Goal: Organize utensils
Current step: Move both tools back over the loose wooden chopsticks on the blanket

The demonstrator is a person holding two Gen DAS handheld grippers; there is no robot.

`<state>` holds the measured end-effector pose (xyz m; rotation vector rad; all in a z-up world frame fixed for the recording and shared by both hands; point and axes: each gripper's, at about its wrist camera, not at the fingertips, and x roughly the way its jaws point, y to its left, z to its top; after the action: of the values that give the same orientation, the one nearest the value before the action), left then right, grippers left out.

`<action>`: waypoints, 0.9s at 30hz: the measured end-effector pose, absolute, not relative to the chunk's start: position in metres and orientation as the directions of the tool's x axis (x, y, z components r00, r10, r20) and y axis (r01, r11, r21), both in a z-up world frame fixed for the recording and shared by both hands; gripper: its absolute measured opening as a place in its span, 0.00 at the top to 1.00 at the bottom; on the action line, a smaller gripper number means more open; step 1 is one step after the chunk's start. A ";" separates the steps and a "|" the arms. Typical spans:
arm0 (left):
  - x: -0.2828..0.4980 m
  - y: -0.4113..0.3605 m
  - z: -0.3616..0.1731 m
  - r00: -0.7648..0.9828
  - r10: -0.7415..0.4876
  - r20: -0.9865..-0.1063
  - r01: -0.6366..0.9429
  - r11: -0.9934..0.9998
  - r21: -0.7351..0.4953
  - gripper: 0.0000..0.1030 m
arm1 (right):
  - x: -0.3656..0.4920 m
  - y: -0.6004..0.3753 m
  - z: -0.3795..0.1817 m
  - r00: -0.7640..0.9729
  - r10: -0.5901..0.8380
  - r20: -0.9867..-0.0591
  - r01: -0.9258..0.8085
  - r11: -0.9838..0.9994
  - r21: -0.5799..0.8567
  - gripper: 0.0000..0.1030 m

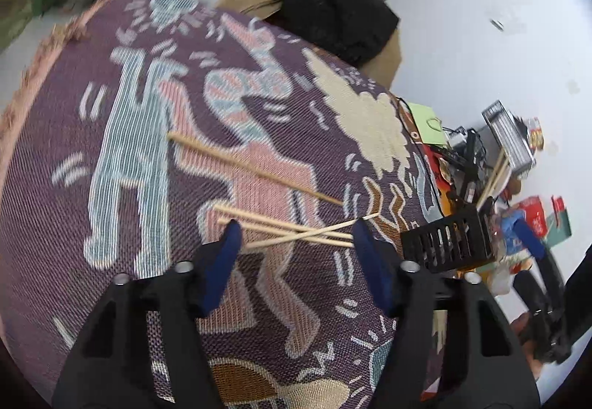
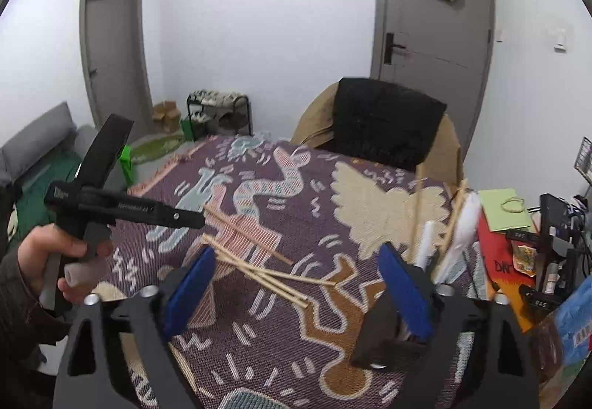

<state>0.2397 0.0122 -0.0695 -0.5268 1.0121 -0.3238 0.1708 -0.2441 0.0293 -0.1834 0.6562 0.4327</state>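
Worktop edges: the worktop lies under a purple patterned woven cloth; its fringed pink border runs along the far left edge, and the right edge drops to clutter.
Open room: bare cloth spreads left and far of the sticks; the near middle is also bare.
Chopsticks: loose wooden chopsticks lie crossed on the cloth at mid-worktop, one longer pair just beyond them.
Holder: a black slotted utensil holder stands at the right edge, with chopsticks and white utensils upright in it.
Left gripper: the left gripper hangs just over the crossed sticks, blue pads apart, nothing pressed between them.
Right gripper: the right gripper has its pads wide apart and empty; its right finger stands in front of the holder.
Hand: a hand grips the left tool's handle at the left.
In the way: a chair with black padding sits against the far edge; boxes and bags crowd the right.
Hard to make out: the left view is blurred; the holder's base is hidden behind the right finger.
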 end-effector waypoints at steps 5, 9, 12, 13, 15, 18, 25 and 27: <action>0.236 0.021 -0.092 0.490 -0.504 -0.712 -0.055 0.797 -0.602 0.58 | 0.174 -0.225 0.003 0.653 0.317 -0.688 -0.485 0.873 -0.058 0.45; 0.235 0.024 -0.105 0.499 -0.511 -0.700 -0.098 0.769 -0.632 0.62 | 0.180 -0.216 -0.020 0.629 0.269 -0.730 -0.488 0.867 -0.101 0.55; 0.235 0.026 -0.115 0.499 -0.515 -0.697 -0.128 0.751 -0.648 0.66 | 0.184 -0.215 -0.034 0.621 0.228 -0.750 -0.476 0.870 -0.130 0.60; 0.235 0.026 -0.119 0.500 -0.518 -0.694 -0.139 0.743 -0.655 0.67 | 0.186 -0.215 -0.040 0.616 0.217 -0.757 -0.471 0.872 -0.133 0.60; 0.236 0.025 -0.125 0.503 -0.517 -0.693 -0.161 0.732 -0.663 0.67 | 0.189 -0.217 -0.050 0.606 0.207 -0.768 -0.465 0.876 -0.131 0.60; 0.237 0.023 -0.131 0.510 -0.528 -0.679 -0.174 0.710 -0.682 0.67 | 0.195 -0.219 -0.065 0.595 0.179 -0.784 -0.450 0.882 -0.140 0.60; 0.240 0.016 -0.135 0.535 -0.515 -0.670 -0.198 0.695 -0.691 0.79 | 0.209 -0.219 -0.089 0.565 0.158 -0.810 -0.430 0.894 -0.125 0.60; 0.240 0.016 -0.137 0.541 -0.509 -0.669 -0.209 0.690 -0.693 0.88 | 0.216 -0.220 -0.095 0.553 0.154 -0.819 -0.420 0.900 -0.114 0.60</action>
<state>0.2405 0.0155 -0.1367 -0.8232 1.0107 -0.2045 0.2159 -0.2199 -0.0953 -0.3144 0.9275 0.3460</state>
